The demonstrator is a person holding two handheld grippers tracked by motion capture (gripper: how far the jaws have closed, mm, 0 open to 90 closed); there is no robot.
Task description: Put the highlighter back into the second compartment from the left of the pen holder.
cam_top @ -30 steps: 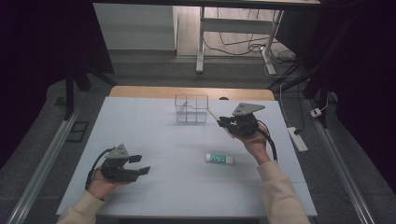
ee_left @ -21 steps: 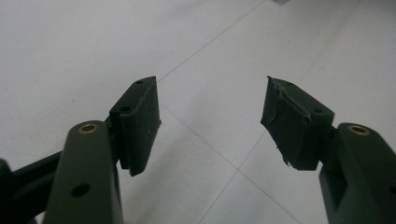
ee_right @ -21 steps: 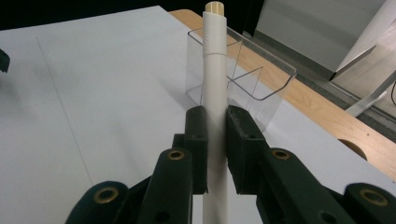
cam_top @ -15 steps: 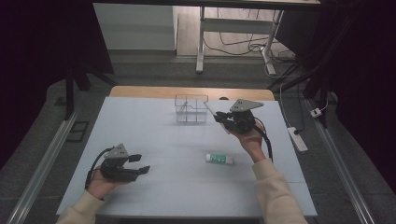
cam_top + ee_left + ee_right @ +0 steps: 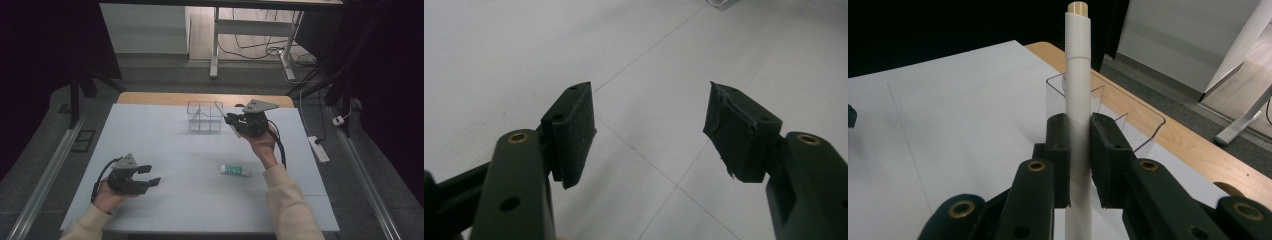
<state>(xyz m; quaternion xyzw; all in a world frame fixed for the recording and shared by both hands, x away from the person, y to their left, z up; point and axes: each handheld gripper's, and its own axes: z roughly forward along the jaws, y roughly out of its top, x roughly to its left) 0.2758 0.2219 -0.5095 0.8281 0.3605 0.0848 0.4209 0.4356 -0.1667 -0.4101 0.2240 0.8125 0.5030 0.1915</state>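
My right gripper (image 5: 231, 120) is shut on a slim white pen-like stick (image 5: 1078, 60) with a tan tip. It holds the stick just right of a clear divided box (image 5: 204, 117) at the back of the white table (image 5: 165, 145). In the right gripper view the pads (image 5: 1058, 145) clamp the stick's lower half, and the clear box (image 5: 1130, 125) lies right behind it. A small green-and-white tube (image 5: 235, 170) lies flat on the table in front of that hand. My left gripper (image 5: 151, 175) rests low at the front left, open with nothing between its pads (image 5: 574, 127).
The table's wooden back edge (image 5: 150, 98) runs behind the box. On the floor to the right lies a white power strip (image 5: 318, 148). Desk legs and cables (image 5: 250, 45) stand beyond the table. Bare table surface spans the middle and left.
My right gripper has carried the white stick a little left and up, closer to the clear box. The left gripper has stayed where it was.
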